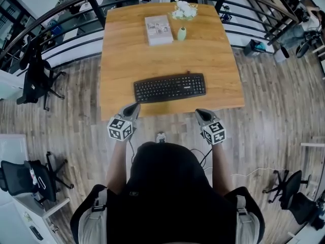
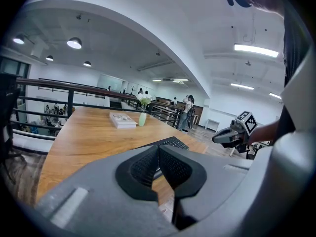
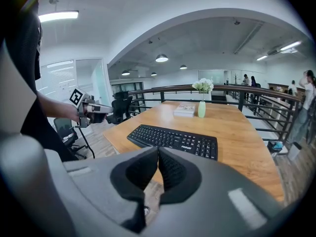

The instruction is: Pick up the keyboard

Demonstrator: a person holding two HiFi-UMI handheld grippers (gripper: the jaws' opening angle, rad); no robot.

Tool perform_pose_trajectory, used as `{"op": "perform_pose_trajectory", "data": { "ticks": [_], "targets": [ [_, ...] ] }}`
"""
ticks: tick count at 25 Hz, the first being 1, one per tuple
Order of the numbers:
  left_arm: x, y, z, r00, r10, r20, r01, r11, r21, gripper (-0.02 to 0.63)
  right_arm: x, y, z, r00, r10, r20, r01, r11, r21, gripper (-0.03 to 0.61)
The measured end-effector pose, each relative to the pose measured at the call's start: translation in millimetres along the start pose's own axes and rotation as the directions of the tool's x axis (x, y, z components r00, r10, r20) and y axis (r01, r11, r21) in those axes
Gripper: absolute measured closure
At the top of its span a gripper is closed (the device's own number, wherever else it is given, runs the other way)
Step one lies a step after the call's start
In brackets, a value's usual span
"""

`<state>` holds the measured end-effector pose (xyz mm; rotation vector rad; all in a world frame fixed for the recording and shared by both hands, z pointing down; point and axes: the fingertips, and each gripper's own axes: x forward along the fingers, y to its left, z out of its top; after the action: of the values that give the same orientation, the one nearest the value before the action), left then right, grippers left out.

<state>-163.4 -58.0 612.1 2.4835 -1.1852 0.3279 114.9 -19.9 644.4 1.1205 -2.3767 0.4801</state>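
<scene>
A black keyboard [image 1: 169, 87] lies flat near the front edge of the wooden table [image 1: 127, 50]; it also shows in the right gripper view as the keyboard [image 3: 174, 139] and partly in the left gripper view as the keyboard [image 2: 170, 143]. My left gripper [image 1: 136, 106] is shut and empty, just short of the table's front edge, below the keyboard's left end. My right gripper [image 1: 198, 112] is shut and empty too, at the front edge below the keyboard's right end. Neither touches the keyboard.
Farther back on the table are a book [image 1: 158, 29], a small green vase [image 1: 182, 33] and white flowers [image 1: 184, 10]. A railing [image 1: 76, 14] runs behind the table. Office chairs [image 1: 38, 78] stand on the wood floor at left and lower right.
</scene>
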Motion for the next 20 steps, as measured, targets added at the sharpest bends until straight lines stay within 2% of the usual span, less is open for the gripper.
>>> {"op": "perform_pose_trajectory", "data": {
  "ticks": [20],
  "targets": [
    [-2,38,0,1.000,-0.016,0.008,0.016,1.000,-0.004,0.600,30,15,6,1.000,-0.019,-0.024,0.019,1.000,-0.003,0.574]
  ]
}}
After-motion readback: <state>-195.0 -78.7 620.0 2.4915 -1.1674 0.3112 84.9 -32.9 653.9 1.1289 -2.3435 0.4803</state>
